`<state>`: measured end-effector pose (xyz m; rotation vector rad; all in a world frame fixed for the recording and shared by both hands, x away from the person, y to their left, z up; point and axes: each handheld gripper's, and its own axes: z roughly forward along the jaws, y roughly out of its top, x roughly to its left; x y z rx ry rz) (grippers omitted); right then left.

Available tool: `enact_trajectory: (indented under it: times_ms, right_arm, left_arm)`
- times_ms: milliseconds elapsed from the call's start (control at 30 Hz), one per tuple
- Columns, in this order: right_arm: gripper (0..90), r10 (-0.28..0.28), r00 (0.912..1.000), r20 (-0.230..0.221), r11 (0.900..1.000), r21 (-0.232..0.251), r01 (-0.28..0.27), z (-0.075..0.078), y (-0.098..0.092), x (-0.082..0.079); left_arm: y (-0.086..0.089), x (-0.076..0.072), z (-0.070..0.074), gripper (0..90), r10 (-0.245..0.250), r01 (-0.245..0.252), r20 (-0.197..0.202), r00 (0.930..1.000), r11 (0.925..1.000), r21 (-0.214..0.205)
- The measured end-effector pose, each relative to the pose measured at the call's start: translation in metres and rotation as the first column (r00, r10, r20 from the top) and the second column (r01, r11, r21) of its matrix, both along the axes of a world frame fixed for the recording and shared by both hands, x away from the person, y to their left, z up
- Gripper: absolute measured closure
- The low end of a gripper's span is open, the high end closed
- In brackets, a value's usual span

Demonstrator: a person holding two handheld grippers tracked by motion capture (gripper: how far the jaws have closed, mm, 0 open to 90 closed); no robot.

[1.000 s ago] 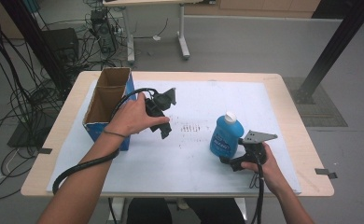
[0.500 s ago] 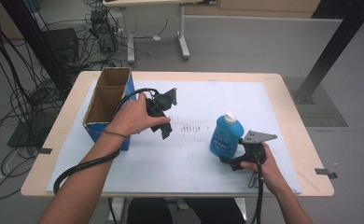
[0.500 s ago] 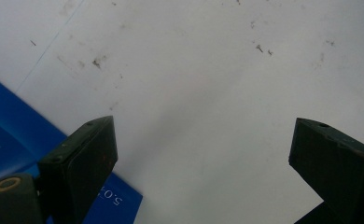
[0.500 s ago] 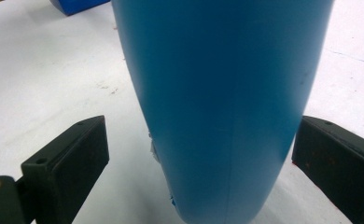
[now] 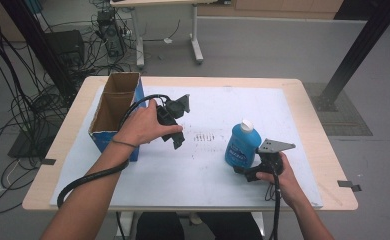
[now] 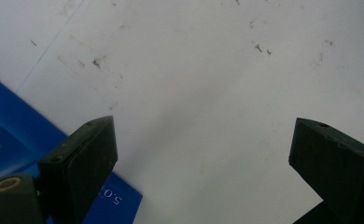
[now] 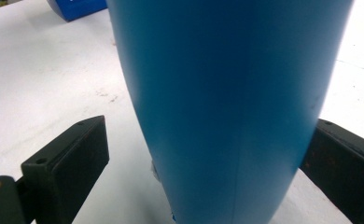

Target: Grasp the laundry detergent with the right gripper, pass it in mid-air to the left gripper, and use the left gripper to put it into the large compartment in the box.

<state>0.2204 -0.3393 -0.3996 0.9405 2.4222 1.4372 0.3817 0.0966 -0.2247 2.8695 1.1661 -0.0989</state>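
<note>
Right tongs at the bottle
Our right gripper (image 7: 203, 154) straddled the blue bottle (image 5: 242, 145), jaws unclenched; our left gripper (image 6: 201, 154) gaped beside the box (image 5: 114, 112).

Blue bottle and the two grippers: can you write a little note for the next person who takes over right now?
Right gripper: open, jaws either side of the blue bottle; the left jaw has a gap, the right one looks close or touching. No firm grasp yet.
Left gripper: open, holding nothing, over the white mat beside the cardboard box.
The bottle stands upright on the mat, white cap on. The box is open on top.
Done: right gripper lined up around the bottle.
Left: close on the bottle and lift it, probably towards the box.
</note>
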Motion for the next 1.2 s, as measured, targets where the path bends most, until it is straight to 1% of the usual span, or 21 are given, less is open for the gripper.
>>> enact_trajectory:
  times_ms: [500,733,967,1067,1100,1200]
  right_arm:
    - [3.5,-0.002,1.0000,0.006,0.9999,0.010,0.002,-0.0016,0.0020,0.0005]
    - [3.4,-0.009,0.9998,0.016,0.9998,0.015,0.009,-0.0033,0.0028,-0.0009]
    - [5.6,-0.024,0.9993,0.027,0.9995,0.021,0.024,-0.0046,0.0039,-0.0037]
    - [7.8,-0.026,0.9992,0.031,0.9994,0.022,0.026,-0.0049,0.0041,-0.0042]
    - [10.6,-0.025,0.9992,0.032,0.9994,0.026,0.025,-0.0052,0.0039,-0.0045]
    - [12.1,-0.026,0.9990,0.036,0.9993,0.027,0.025,-0.0058,0.0042,-0.0048]
  left_arm:
    - [0.0014,0.0001,-0.0011,8.2,-0.002,0.002,-0.001,1.0000,1.0000,0.000]
    - [0.0028,-0.0002,-0.0026,8.2,0.002,-0.002,-0.003,1.0000,1.0000,-0.002]
    - [0.0026,-0.0005,-0.0027,8.2,0.003,-0.003,-0.002,1.0000,1.0000,-0.006]
    - [0.0017,-0.0004,-0.0026,8.2,0.000,0.000,-0.002,1.0000,1.0000,-0.005]
    - [0.0016,-0.0005,-0.0026,8.2,-0.001,0.001,-0.001,1.0000,1.0000,-0.005]
    - [0.0011,-0.0003,-0.0027,8.2,-0.004,0.004,-0.002,1.0000,1.0000,-0.006]
